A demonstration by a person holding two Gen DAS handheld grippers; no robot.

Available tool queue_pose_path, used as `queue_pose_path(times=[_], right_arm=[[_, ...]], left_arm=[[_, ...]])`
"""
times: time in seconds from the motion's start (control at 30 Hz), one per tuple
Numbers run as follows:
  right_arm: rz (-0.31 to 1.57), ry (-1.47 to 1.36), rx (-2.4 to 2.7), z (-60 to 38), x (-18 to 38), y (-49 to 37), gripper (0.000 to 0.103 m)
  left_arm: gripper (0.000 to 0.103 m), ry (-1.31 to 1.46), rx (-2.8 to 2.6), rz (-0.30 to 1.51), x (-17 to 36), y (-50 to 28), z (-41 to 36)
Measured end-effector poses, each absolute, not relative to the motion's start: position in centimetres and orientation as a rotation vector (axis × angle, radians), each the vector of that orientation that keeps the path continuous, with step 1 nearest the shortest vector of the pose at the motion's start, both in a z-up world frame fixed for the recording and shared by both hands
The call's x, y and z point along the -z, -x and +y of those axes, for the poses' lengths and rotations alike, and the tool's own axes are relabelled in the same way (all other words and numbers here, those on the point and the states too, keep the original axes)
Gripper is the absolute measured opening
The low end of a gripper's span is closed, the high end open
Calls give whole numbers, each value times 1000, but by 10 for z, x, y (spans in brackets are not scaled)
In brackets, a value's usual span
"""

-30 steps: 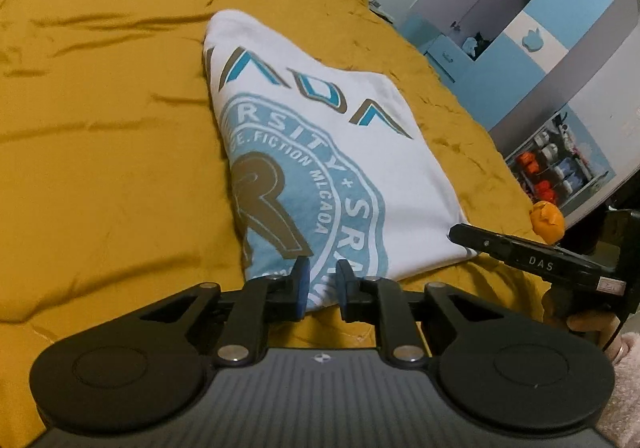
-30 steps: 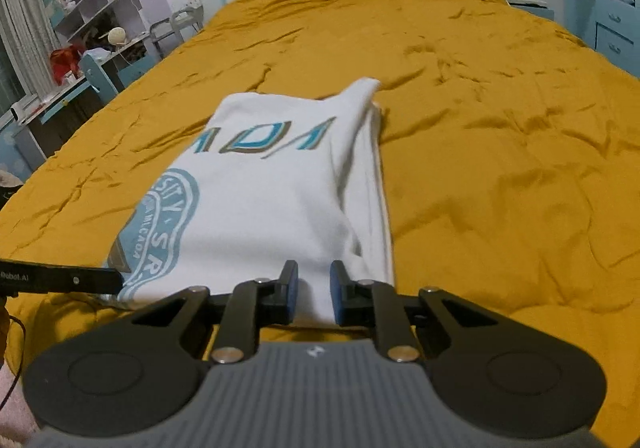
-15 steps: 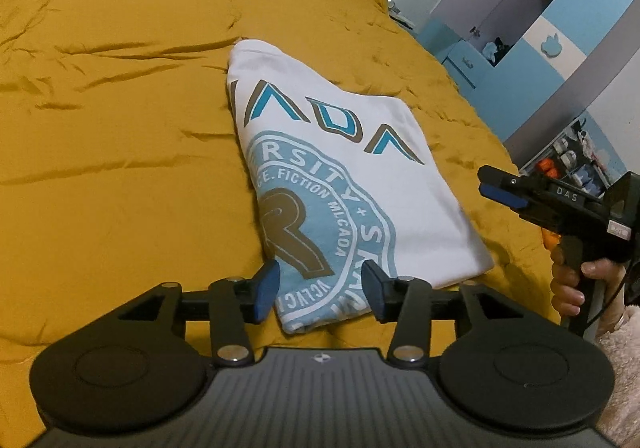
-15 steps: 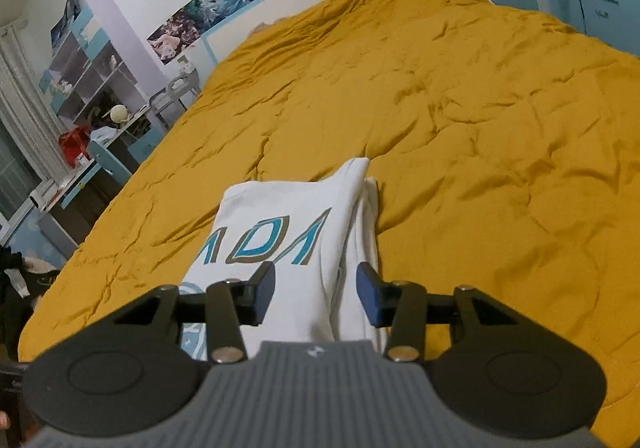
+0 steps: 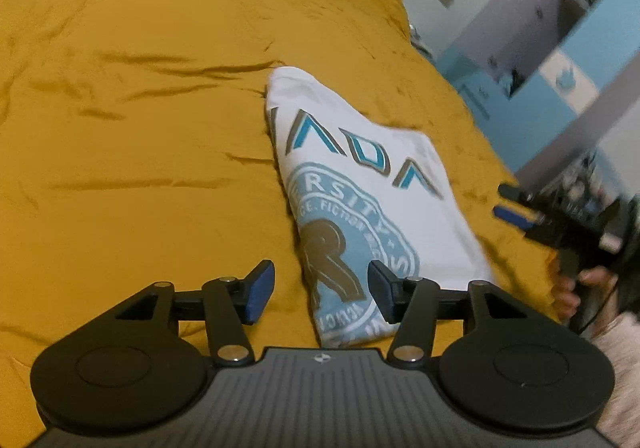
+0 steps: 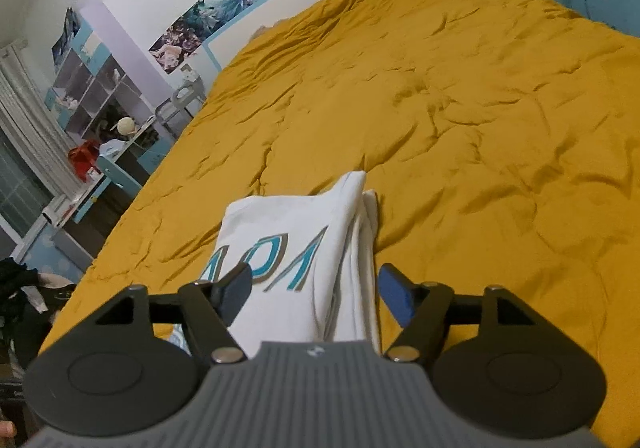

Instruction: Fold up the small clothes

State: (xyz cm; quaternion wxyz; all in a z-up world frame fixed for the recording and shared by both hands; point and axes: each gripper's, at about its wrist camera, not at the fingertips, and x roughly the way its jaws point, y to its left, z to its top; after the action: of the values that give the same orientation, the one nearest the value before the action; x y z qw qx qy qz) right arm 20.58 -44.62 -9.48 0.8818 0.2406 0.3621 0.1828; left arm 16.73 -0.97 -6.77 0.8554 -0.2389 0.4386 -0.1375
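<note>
- T-shirt [image 5: 360, 208], white with a blue-and-brown crest and large letters, lies folded into a compact rectangle on the mustard-yellow bedspread [image 5: 140, 128], near the bed's foot edge.
- Layer edges are stacked along one long side, visible in the right wrist view [image 6: 360, 260]; the opposite long side is a closed fold.
- Left tool [image 5: 320, 290]: jaws are opening, pads clear of the cloth. The shirt's near corner sits in the gap between them but is not pinched.
- Right tool [image 6: 314, 292]: jaws are opening too, spread either side of the shirt's end; nothing gripped. In the left wrist view it appears at the right, held by a hand [image 5: 576, 288] on its grip, blurred.
- Judgement on handling: thin knit cotton, light and limp, no stiffness of its own. It should drape from any pinch point, and the stacked layers can slide apart if only the top ply is caught.
- Judgement on hold: best taken at two corners of one short end, pinching through all layers, one tool per corner. A single-point lift would likely let the fold fall open.
- Judgement on progress: fold looks tidy and close to finished; a further halving or a squaring-up of the loose edges may be left.
- Bedspread is soft and wrinkled, so a low pinch may catch it along with the shirt.
</note>
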Motion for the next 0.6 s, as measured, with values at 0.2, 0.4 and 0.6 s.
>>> queue_pose_path(times=[0.2,0.4,0.6], right_arm=[[817,-574,-428,-454,115,-250,67],[918,-702,-467,-457,149,-283,67],[981,-701,-516,-448,172,-314,71]], left_arm=[[62,689,296,997,100,-187,8],[62,781,375,1109,129,-203,-4],[73,849,459,1160,148,-222,-15]])
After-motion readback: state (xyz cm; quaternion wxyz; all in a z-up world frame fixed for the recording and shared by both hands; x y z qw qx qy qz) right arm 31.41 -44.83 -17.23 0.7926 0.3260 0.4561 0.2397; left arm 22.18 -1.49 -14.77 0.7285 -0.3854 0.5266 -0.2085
